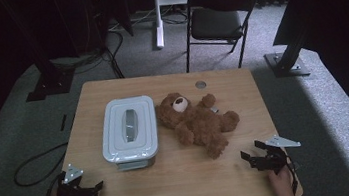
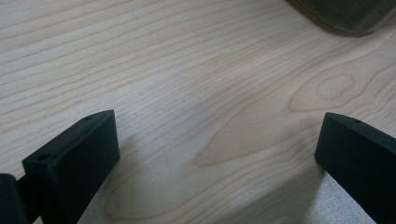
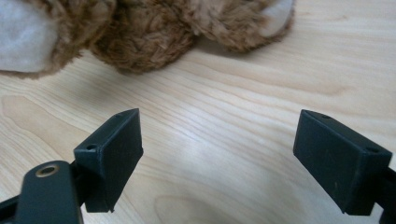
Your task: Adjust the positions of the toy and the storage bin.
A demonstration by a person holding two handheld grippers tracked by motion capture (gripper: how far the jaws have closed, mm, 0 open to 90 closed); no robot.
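A brown teddy bear (image 1: 196, 121) lies on its back in the middle of the wooden table (image 1: 182, 177), its legs toward the front right. To its left stands a pale grey lidded plastic box (image 1: 130, 132). My left gripper (image 1: 98, 187) rests open at the front left corner, jaws pointing right over bare wood (image 2: 210, 116). My right gripper (image 1: 250, 152) sits open at the front right, a short way from the bear's foot. In the right gripper view the bear's legs (image 3: 140, 37) lie just beyond the wide-apart jaws.
A small round grey grommet (image 1: 200, 84) is set into the table's far edge. Behind the table stand a black folding chair (image 1: 219, 19) and dark stand legs (image 1: 286, 59). A black cable (image 1: 34, 163) curls on the carpet at the left.
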